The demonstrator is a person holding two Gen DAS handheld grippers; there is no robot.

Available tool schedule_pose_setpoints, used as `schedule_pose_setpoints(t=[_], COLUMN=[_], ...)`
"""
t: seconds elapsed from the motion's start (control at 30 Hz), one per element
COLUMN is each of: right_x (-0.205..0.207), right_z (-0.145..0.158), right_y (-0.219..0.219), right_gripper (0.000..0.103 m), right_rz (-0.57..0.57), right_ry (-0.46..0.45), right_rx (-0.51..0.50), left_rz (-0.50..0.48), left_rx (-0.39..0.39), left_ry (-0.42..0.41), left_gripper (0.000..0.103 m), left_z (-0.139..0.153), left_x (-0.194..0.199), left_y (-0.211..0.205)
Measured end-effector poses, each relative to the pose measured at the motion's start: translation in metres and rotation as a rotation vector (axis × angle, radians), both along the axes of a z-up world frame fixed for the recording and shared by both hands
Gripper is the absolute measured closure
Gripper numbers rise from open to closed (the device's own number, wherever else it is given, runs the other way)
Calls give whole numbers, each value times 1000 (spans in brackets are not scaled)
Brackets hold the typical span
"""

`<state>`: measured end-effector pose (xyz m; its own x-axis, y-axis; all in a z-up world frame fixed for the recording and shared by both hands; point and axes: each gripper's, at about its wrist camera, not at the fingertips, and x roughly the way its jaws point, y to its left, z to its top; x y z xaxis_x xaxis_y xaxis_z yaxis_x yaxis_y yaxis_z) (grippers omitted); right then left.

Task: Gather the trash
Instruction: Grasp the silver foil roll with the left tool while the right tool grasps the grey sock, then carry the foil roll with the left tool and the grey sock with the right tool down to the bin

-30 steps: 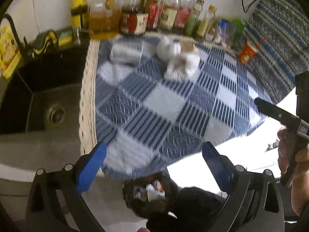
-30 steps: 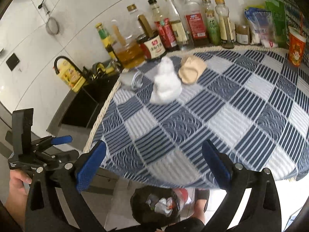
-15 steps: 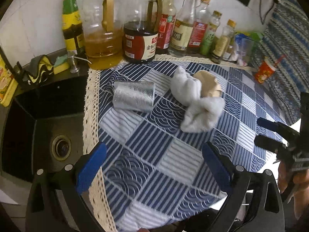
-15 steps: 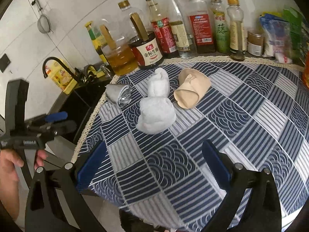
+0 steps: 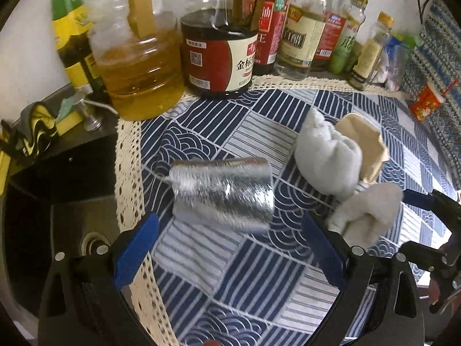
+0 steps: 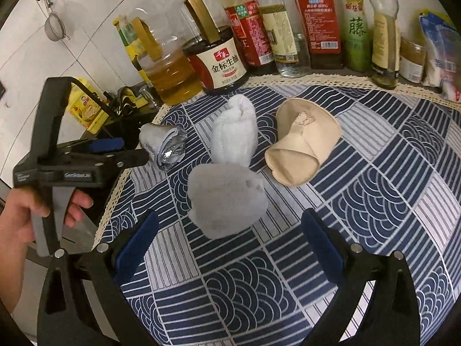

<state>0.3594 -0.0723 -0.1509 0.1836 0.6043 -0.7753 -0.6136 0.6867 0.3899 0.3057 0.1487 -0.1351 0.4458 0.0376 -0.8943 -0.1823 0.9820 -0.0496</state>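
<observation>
Looking along the left gripper (image 5: 230, 248), its blue pads stand wide apart with nothing between them, and they frame a crumpled foil roll (image 5: 222, 193) lying on its side just ahead on the checked tablecloth (image 5: 259, 288). To the right of the foil lie a white paper wad (image 5: 325, 155), a crushed beige paper cup (image 5: 366, 144) touching it from behind, and a second white wad (image 5: 371, 216) nearer the cloth's edge. All four pieces lie on the cloth, so no pickup has begun here.

From the right wrist, the right gripper (image 6: 230, 248) is likewise spread and empty, with the near white wad (image 6: 227, 201) just beyond its pads. The left gripper (image 6: 115, 150) shows at the left, held by a hand (image 6: 17, 219), its tips reaching the foil roll (image 6: 164, 147). No bin is visible in either view. Judging from this, collecting is at its start: each gripper seems lined up on a first piece, and everything remains to be lifted and carried off.
</observation>
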Motion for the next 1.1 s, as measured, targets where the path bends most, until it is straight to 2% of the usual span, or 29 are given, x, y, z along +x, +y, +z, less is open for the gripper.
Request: schedule_pose_setpoints(t=[0.2,0.3,0.4,0.57,0.6,0.67,0.73,0.87,1.1], right_x=[9,11,14,13,13,12,12,11,6], right_z=[-8,-13,-18,-21,-21,-22,-23,-22,-13], right_y=[8,12,16,18,18,17,16,13,5], right_gripper=[7,15,27,49,50,58,64,68,70], right_rz=[14,18,19,24,25,24,15,13,2], right_ry=[8,18,31,38,36,34,38,45,35], right_rx=[0,-8,-18,-25,-27,-22,-24,-16,-4], left_rz=[-7,-21,-15,8,11,-1,-9,2,4], left_rx=[15,28,79,61,58,21,22,12,-2], left_ry=[33,53,60,64,67,84,90,75,53], left_gripper=[7,7,7,8,9,24,26,26,27], left_z=[-15,-21,-25,-30,-31,-34,-35,-32,-21], left_x=[16,22,26,28,28,28,27,25,16], left_y=[8,5,4,7,8,8,6,5,0])
